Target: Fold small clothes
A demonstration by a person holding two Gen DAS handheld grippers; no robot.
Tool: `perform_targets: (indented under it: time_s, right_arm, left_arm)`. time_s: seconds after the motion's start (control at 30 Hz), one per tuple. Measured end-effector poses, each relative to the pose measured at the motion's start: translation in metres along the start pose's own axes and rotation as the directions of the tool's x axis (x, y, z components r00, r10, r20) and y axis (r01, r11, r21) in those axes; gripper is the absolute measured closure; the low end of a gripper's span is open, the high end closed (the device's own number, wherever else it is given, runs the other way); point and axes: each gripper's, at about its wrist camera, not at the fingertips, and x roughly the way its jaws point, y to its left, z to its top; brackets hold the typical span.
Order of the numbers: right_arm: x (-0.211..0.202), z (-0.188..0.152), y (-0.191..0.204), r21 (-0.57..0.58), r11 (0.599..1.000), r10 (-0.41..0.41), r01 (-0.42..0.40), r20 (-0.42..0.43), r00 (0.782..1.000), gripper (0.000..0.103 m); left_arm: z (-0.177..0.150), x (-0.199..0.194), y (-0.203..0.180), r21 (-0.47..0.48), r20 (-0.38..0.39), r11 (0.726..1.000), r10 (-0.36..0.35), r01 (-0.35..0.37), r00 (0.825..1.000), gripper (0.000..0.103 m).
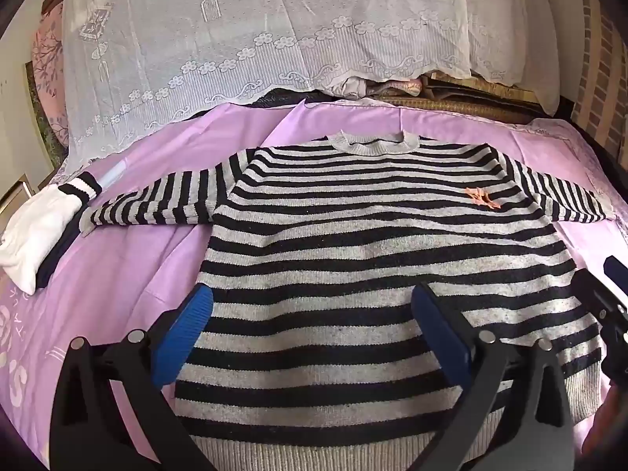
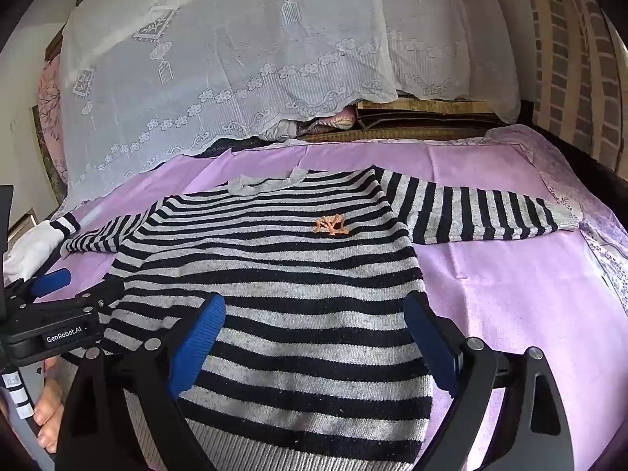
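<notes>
A black and grey striped sweater point(image 1: 353, 243) lies flat, front up, on a purple sheet point(image 1: 129, 274), both sleeves spread out, with an orange motif point(image 1: 482, 198) on the chest. It also shows in the right wrist view point(image 2: 274, 274). My left gripper point(image 1: 314, 329) is open and empty, hovering over the sweater's lower left part near the hem. My right gripper point(image 2: 314, 337) is open and empty over the lower right part. The left gripper's body point(image 2: 51, 325) shows at the left edge of the right wrist view.
A folded white garment with striped cuff point(image 1: 35, 235) lies at the left on the sheet. A white lace cloth point(image 1: 255, 39) covers a pile behind the sheet. A brick wall point(image 2: 569, 59) stands at the right. Bare purple sheet point(image 2: 510, 294) lies right of the sweater.
</notes>
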Motion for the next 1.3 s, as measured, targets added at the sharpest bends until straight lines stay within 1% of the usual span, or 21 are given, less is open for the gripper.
perform_targets:
  time_s: [0.07, 0.13, 0.27, 0.3, 0.33, 1.3]
  right_arm:
    - [-0.001, 0.0, 0.001, -0.001, 1.0, 0.006, -0.006, -0.004, 1.0, 0.01]
    - [-0.001, 0.004, -0.011, 0.027, 1.0, 0.011, -0.01, -0.006, 1.0, 0.01]
    - [0.0, 0.004, -0.008, 0.025, 1.0, -0.002, 0.002, -0.006, 1.0, 0.01]
    - [0.0, 0.006, -0.007, 0.026, 1.0, -0.003, 0.003, -0.008, 1.0, 0.01]
    - [-0.001, 0.004, -0.009, 0.032, 0.999, -0.001, 0.001, -0.001, 1.0, 0.01]
    - [-0.002, 0.003, -0.014, 0.058, 0.998, 0.024, -0.023, -0.007, 1.0, 0.01]
  left_arm:
    - [0.0, 0.0, 0.001, 0.01, 0.001, 1.0, 0.009, -0.009, 1.0, 0.004]
    - [0.003, -0.001, 0.002, 0.014, 0.004, 1.0, 0.008, -0.008, 1.0, 0.004]
    - [0.007, -0.003, 0.012, 0.012, 0.005, 1.0, 0.007, -0.007, 1.0, 0.004]
    - [0.002, -0.002, 0.001, 0.014, 0.001, 1.0, 0.007, -0.007, 1.0, 0.004]
    - [-0.001, -0.002, -0.001, 0.017, 0.004, 1.0, 0.01, -0.011, 1.0, 0.004]
    - [-0.002, -0.003, -0.004, 0.028, 0.01, 0.999, 0.017, -0.017, 1.0, 0.004]
